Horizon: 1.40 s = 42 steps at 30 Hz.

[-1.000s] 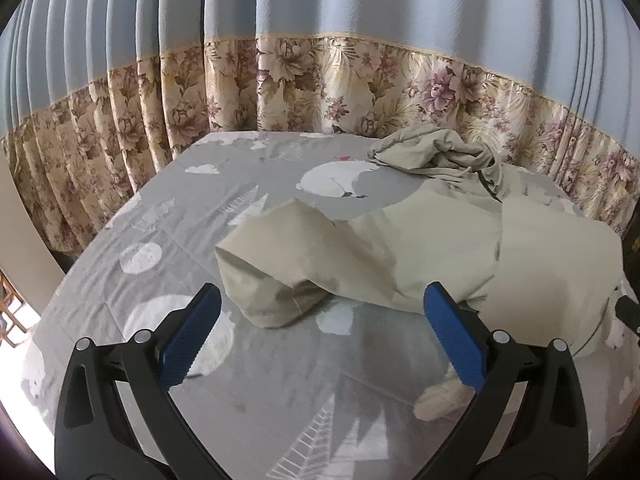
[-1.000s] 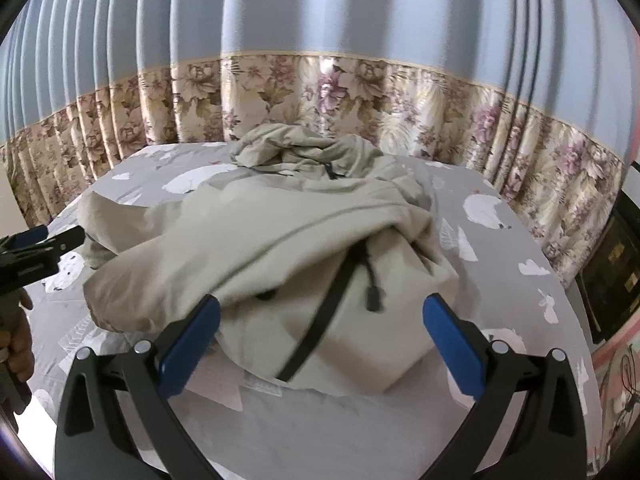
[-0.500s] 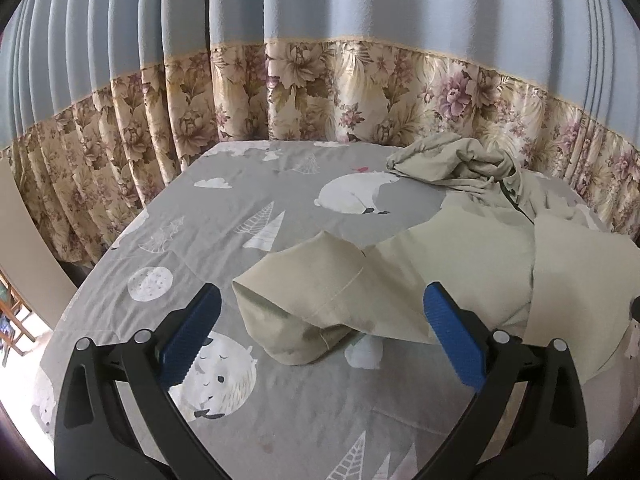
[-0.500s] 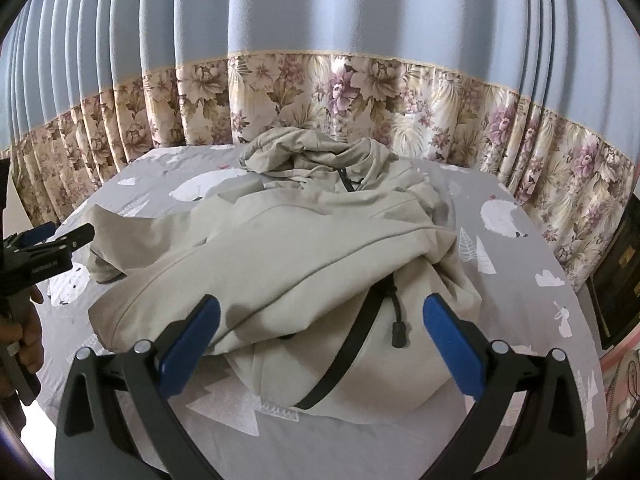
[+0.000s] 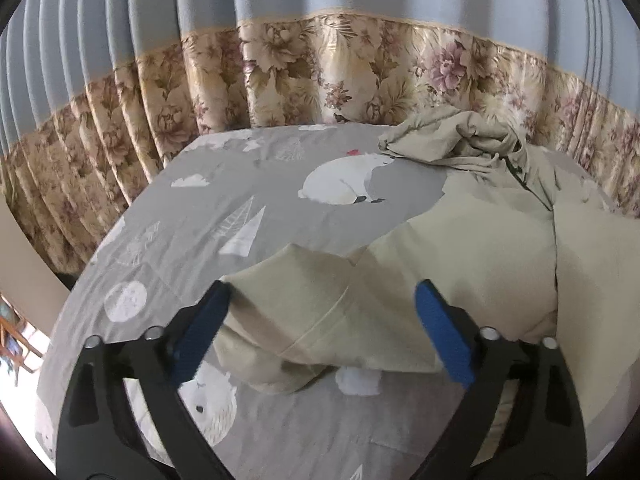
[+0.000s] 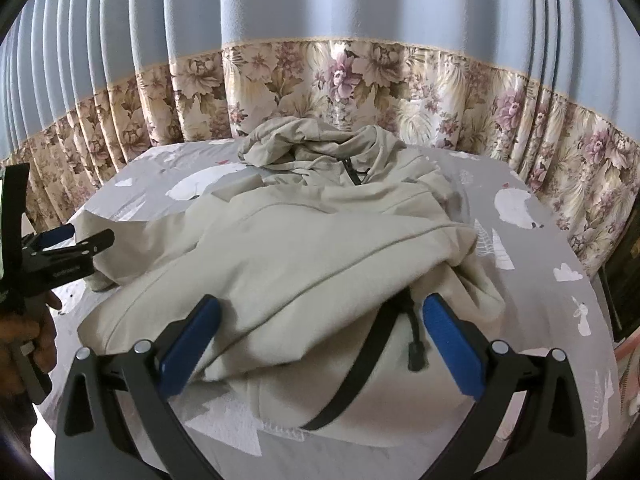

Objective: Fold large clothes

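I see the beige zip-up hooded jacket [image 6: 304,256] lying rumpled on the bed's right half, hood toward the far edge. It looks soft and floppy, so I'd take the sleeve cuff [image 5: 288,320] and the hem. My left gripper [image 5: 322,330] and right gripper [image 6: 320,340] gape wide, empty. Grey polar-bear bedsheet [image 5: 248,184]; floral-bordered blue curtains [image 6: 320,80] behind.

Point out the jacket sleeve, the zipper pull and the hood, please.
jacket sleeve [image 5: 304,312]: left wrist view, on the cuff end.
zipper pull [image 6: 414,357]: right wrist view, on the black tab.
hood [image 6: 280,140]: right wrist view, on its crumpled top.
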{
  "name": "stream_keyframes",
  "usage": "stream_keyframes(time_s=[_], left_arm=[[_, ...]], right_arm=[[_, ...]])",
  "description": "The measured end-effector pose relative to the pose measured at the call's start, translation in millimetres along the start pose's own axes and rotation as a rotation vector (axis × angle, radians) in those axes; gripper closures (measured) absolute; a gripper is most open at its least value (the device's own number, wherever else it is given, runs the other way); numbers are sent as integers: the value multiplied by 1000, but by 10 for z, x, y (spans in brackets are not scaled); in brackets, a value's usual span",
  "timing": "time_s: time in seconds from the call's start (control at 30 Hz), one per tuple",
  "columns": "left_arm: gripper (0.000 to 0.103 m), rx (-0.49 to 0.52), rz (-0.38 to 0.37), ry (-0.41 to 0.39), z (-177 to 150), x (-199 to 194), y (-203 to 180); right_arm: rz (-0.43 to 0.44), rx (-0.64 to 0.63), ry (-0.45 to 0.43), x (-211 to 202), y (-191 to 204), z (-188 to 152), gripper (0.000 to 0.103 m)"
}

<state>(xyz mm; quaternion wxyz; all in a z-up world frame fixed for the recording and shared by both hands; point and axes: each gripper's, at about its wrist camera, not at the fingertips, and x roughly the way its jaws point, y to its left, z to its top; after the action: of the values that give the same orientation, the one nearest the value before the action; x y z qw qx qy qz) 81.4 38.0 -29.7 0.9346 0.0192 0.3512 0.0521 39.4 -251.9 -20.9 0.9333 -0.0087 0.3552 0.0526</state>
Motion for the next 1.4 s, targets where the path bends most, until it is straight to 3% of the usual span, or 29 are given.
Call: stream_keyframes(time_s=[0.07, 0.27, 0.33, 0.37, 0.43, 0.47, 0.5, 0.53, 0.6, 0.8, 0.97, 1.2, 1.33, 1.4], left_arm=[[13, 16, -8, 13, 13, 49, -53], [46, 30, -55, 60, -18, 260, -189], [69, 22, -55, 63, -16, 289, -183], [73, 11, -53, 61, -6, 297, -160], [88, -16, -67, 55, 17, 287, -101], [90, -25, -74, 53, 26, 282, -85], [92, -33, -79, 49, 39, 265, -60], [94, -36, -80, 40, 54, 240, -44], [95, -36, -73, 16, 99, 167, -5], [95, 2, 22, -80, 393, -84, 120], [95, 51, 123, -164, 788, -186, 231], [94, 51, 285, -267, 1408, -216, 433], [94, 30, 372, -241, 1621, 107, 555], [102, 64, 477, -260, 1691, 309, 544]], right_arm=[[15, 24, 6, 52, -9, 56, 2], [13, 62, -6, 148, 11, 131, 5], [4, 79, -25, 118, -25, 161, 33], [22, 95, -34, 92, -72, 180, 36], [49, 113, -49, 47, -156, 206, 55], [49, 107, -55, 28, -169, 227, 60], [40, 94, -74, -19, -189, 258, 79], [22, 84, -80, -47, -205, 287, 88], [6, 81, -113, -162, -334, 406, 93], [-169, 12, -217, -367, -861, 842, 97], [-327, -27, -247, -243, -1501, 1309, 98], [-475, -16, -197, 309, -2281, 1797, 99], [-508, 38, -150, 658, -2561, 1869, 99], [-559, 48, -100, 913, -2641, 1833, 99]])
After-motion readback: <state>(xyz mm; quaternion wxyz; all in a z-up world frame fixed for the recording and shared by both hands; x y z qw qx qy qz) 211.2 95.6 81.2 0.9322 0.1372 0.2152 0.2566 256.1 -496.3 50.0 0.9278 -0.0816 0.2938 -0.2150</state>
